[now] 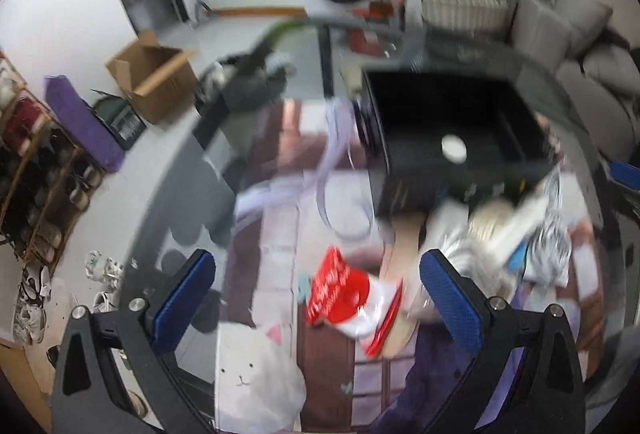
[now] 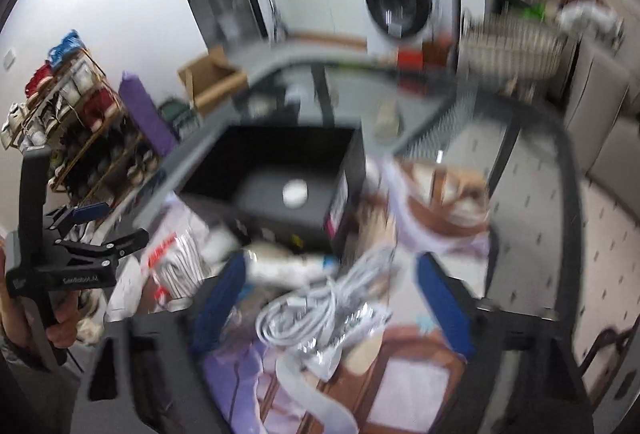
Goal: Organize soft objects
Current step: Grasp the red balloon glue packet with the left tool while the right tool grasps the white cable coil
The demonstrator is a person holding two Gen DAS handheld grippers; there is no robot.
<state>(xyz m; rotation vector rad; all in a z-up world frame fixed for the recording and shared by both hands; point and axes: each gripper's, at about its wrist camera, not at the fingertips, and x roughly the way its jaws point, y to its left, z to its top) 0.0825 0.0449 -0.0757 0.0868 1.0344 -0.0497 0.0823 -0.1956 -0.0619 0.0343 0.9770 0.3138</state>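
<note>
Judging from how things lie, the sorting has barely begun: nearly every soft item is still loose on the surface (image 1: 256,137), a glass top with a patterned rug showing through it.

In the left wrist view, a red and white plastic bag (image 1: 352,298) lies at lower centre, between the blue pads of the left tool (image 1: 316,290) but not touched by them; that tool stands wide open and grips nothing. A white pouch with a little animal face (image 1: 256,382) rests at the bottom edge, just beside the bag. A heap of pale fabric and wrappers (image 1: 504,234) sits right of centre, against the front of the black box (image 1: 460,169).

In the right wrist view, a coiled white cable (image 2: 320,310) on a silvery packet lies at lower centre between the pads of the right tool (image 2: 332,298). No pad appears to press on it, though blur makes that hard to be sure of, so I read this tool as open and empty.

As for containers, the black box, at mid-frame in both views, holds only one small white round object (image 1: 454,147); otherwise it looks empty. Off the surface, a cardboard box (image 1: 152,73) stands open on the floor at upper left, its contents unseen, and a striped basket (image 1: 468,5) at upper right is too blurred to read.
</note>
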